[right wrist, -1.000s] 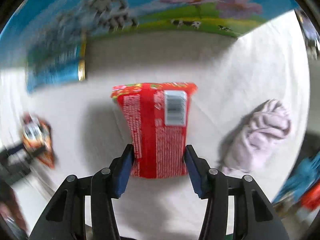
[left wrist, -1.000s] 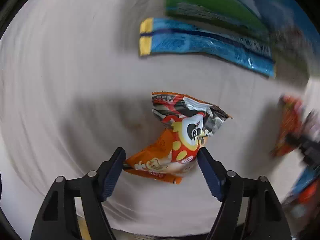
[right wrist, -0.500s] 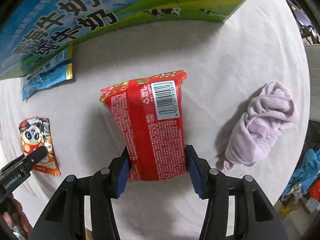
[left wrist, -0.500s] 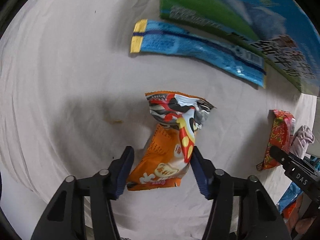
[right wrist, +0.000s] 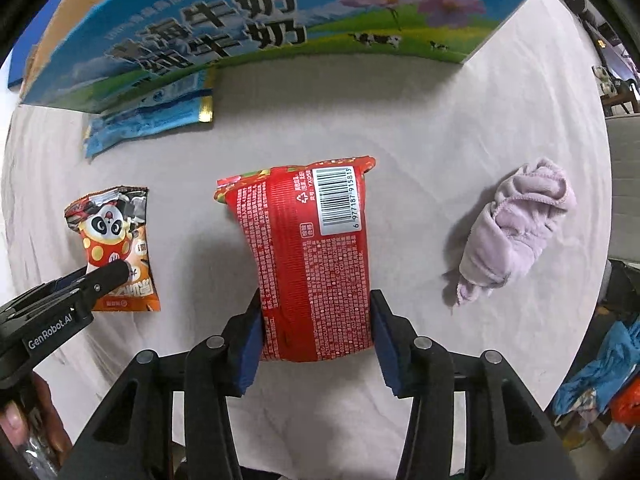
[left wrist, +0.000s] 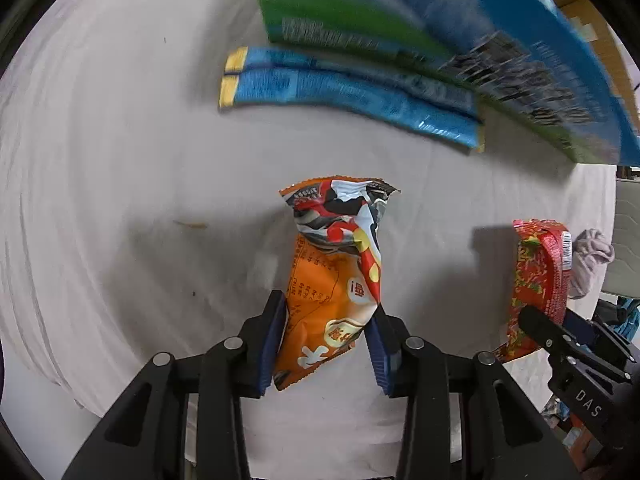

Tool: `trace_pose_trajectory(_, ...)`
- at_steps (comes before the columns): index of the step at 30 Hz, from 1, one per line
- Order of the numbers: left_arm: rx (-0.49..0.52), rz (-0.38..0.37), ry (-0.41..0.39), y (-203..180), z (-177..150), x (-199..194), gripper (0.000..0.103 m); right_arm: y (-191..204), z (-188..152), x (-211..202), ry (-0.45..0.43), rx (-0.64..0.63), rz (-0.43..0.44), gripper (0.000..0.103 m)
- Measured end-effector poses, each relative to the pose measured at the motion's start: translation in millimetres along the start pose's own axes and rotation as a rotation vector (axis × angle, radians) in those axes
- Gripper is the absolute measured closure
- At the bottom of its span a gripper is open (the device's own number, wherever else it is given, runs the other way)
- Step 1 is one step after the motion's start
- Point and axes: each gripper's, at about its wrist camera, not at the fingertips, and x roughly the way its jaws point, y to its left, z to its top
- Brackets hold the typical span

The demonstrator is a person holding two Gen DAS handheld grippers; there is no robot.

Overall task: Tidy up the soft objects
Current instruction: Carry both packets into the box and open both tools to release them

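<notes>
Left gripper [left wrist: 326, 338] has just been closing, pads now pinching orange panda snack bag [left wrist: 334, 280]; right gripper [right wrist: 316, 338] clamps red snack pack [right wrist: 312, 256]. Both hang above white cloth [right wrist: 420, 128], near milk carton box [right wrist: 240, 12], pink towel [right wrist: 516, 228] beside

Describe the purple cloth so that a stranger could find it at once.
Start at the big blue milk carton on the white table cover. To the right of the red snack bag in the right gripper lies the purple cloth, the only fabric, bunched and unprinted.
</notes>
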Motion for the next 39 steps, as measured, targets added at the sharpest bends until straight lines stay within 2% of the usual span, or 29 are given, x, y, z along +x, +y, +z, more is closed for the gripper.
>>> trace_pose_trajectory(5,0.041,-0.019,-0.088,-6.0,-9.6,-42.5,0.067,-4.9,-2.4,-24.2,-0.051,-0.005,0.033,0.052)
trace_pose_trajectory(11,0.104,-0.057,-0.202,-33.4,-17.1,-103.1,0.067,-18.6,-16.3,-81.1,-0.138,-0.036,0.066,0.052)
trace_pose_trajectory(18,0.145,-0.085,-0.298,-50.1,13.9,-175.1,0.067,-27.6,-11.3,-160.1,-0.249,-0.032,0.089,0.052)
trace_pose_trajectory(23,0.148,-0.087,-0.349,-60.4,38.8,-197.0,0.067,-25.1,9.7,-187.4,-0.300,-0.013,0.102,0.052)
trace_pose_trajectory(27,0.152,-0.087,-0.364,-62.9,63.5,-207.9,0.067,-30.9,34.1,-191.7,-0.302,0.017,0.123,0.052)
trace_pose_trajectory(31,0.145,-0.086,-0.347,-63.4,103.4,-207.1,0.067,-39.9,71.4,-184.7,-0.275,0.049,0.126,0.052)
trace_pose_trajectory(39,0.106,-0.066,-0.242,-52.6,187.4,-173.5,0.067,-49.2,144.9,-133.9,-0.179,0.114,0.086,0.052)
